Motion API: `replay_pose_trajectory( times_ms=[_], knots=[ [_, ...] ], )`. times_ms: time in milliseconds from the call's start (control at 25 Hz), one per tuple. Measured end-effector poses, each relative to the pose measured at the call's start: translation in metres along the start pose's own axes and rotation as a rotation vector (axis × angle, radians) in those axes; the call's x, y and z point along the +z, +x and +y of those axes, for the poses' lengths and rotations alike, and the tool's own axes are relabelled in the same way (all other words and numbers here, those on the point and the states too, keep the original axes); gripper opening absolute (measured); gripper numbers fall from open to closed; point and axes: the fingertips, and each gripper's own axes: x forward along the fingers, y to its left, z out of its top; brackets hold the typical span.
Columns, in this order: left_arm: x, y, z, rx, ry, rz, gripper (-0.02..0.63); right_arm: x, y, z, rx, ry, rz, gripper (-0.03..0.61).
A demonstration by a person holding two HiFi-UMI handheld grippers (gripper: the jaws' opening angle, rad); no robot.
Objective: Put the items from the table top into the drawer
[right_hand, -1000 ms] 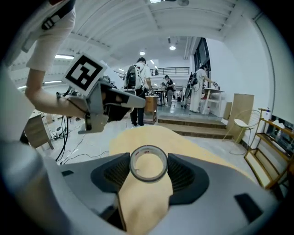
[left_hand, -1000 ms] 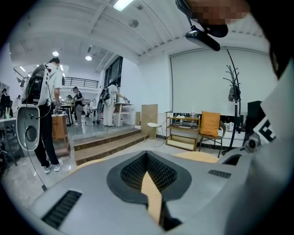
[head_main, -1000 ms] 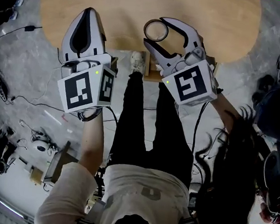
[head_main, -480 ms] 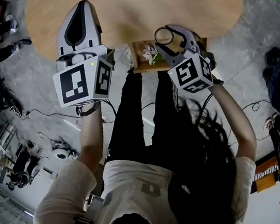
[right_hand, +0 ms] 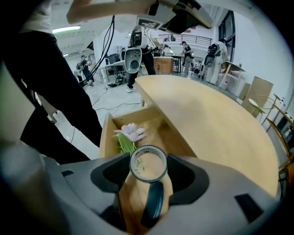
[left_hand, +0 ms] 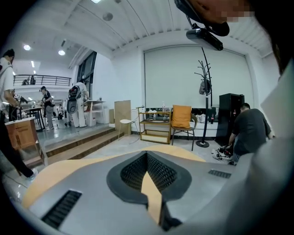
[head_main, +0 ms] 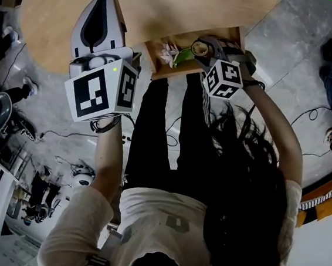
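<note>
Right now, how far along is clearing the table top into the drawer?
Done: the flower lies in the open drawer. In hand: the right gripper holds a ring over that drawer, not yet released. The left gripper is shut and empty over the table. Left: drop the ring; the table parts in view show nothing else to move.

Desk (head_main: 167,11), drawer (right_hand: 106,140): pale wood, smooth, matt. Tape roll (right_hand: 148,179): glossy translucent plastic. Fingers (right_hand: 220,202): matt grey plastic; pads (right_hand: 108,175) black, ribbed.
</note>
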Motion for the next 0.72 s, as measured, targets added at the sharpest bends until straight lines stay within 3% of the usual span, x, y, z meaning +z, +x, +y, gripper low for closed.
replay_pose_trajectory(
  times_ms=[200, 440, 720],
  knots=[
    [-0.011, 0.006, -0.009, -0.013, 0.008, 0.019, 0.008, -0.027, 0.03, 0.001, 0.002, 0.039, 0.063, 0.267],
    [-0.016, 0.011, -0.019, -0.035, 0.009, 0.022, 0.008, -0.031, 0.045, -0.025, -0.095, 0.229, 0.05, 0.267],
    [-0.017, 0.012, -0.018, -0.041, 0.002, 0.025, 0.008, -0.028, 0.062, -0.032, -0.141, 0.282, 0.061, 0.267]
  ],
)
